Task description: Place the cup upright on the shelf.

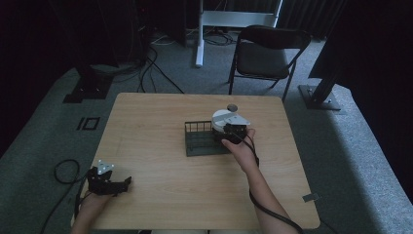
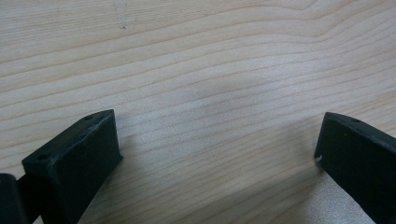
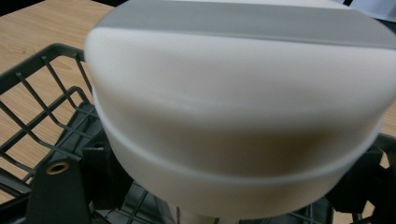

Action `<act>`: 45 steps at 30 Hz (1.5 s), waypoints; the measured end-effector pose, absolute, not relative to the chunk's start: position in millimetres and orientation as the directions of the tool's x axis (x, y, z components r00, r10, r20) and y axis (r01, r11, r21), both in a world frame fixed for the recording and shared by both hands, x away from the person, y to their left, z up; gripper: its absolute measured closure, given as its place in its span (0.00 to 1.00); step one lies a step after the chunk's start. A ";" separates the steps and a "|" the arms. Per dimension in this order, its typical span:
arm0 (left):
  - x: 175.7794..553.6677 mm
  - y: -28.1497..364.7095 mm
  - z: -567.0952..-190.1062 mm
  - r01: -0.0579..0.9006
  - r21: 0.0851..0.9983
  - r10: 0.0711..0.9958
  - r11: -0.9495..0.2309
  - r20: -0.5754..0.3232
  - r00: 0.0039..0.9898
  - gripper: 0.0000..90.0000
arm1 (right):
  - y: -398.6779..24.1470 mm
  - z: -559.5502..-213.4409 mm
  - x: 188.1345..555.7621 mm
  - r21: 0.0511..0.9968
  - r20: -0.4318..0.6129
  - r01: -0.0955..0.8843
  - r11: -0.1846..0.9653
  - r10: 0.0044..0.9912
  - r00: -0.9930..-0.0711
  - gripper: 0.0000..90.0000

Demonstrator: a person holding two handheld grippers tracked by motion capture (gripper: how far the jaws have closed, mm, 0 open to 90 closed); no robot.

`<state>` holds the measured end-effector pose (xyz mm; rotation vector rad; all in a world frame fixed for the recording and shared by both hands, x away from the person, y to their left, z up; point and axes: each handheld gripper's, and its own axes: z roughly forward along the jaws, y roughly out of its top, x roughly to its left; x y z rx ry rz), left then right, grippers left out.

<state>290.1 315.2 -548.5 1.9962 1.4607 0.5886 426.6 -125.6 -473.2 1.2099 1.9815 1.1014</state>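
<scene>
A white bowl (image 1: 220, 118) is over the right end of a dark wire rack (image 1: 199, 141) at the table's middle. My right gripper (image 1: 233, 134) comes at it from the near right. In the right gripper view the bowl (image 3: 233, 107) looms large, with a black jaw against each side of its lower part and the rack (image 3: 42, 107) below it; my right gripper (image 3: 210, 186) is shut on the bowl. My left gripper (image 1: 127, 183) rests at the table's near left corner. Its jaws stand wide open over bare wood, as my left gripper (image 2: 219, 140) holds nothing.
A wooden table (image 1: 146, 122) carries everything. A small dark round thing (image 1: 233, 107) lies just behind the bowl. A folding chair (image 1: 268, 53) stands beyond the far edge. Cables (image 1: 65, 170) lie on the carpet at the left.
</scene>
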 end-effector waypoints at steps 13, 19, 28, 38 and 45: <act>290.1 315.2 -548.5 0.693 0.685 0.954 -0.224 0.008 0.300 0.00 | -127.9 -474.9 422.1 0.861 -0.040 0.441 0.253 0.899 -0.437 0.20; 290.1 315.2 -548.5 0.693 0.685 0.954 -0.224 0.008 0.300 0.00 | -130.2 -474.0 419.4 0.863 -0.011 0.450 0.230 0.898 -0.440 0.14; 290.1 315.2 -548.5 0.693 0.685 0.954 -0.224 0.008 0.300 0.00 | -135.5 -471.8 413.5 0.872 0.004 0.439 0.215 0.895 -0.446 0.14; 290.1 315.2 -548.5 0.693 0.686 0.954 -0.223 0.008 0.299 0.00 | -141.7 -468.1 404.7 0.878 0.009 0.429 0.212 0.889 -0.457 0.14; 290.1 315.2 -548.5 0.693 0.685 0.954 -0.223 0.008 0.300 0.00 | -147.1 -466.7 397.8 0.882 0.007 0.421 0.211 0.888 -0.460 0.14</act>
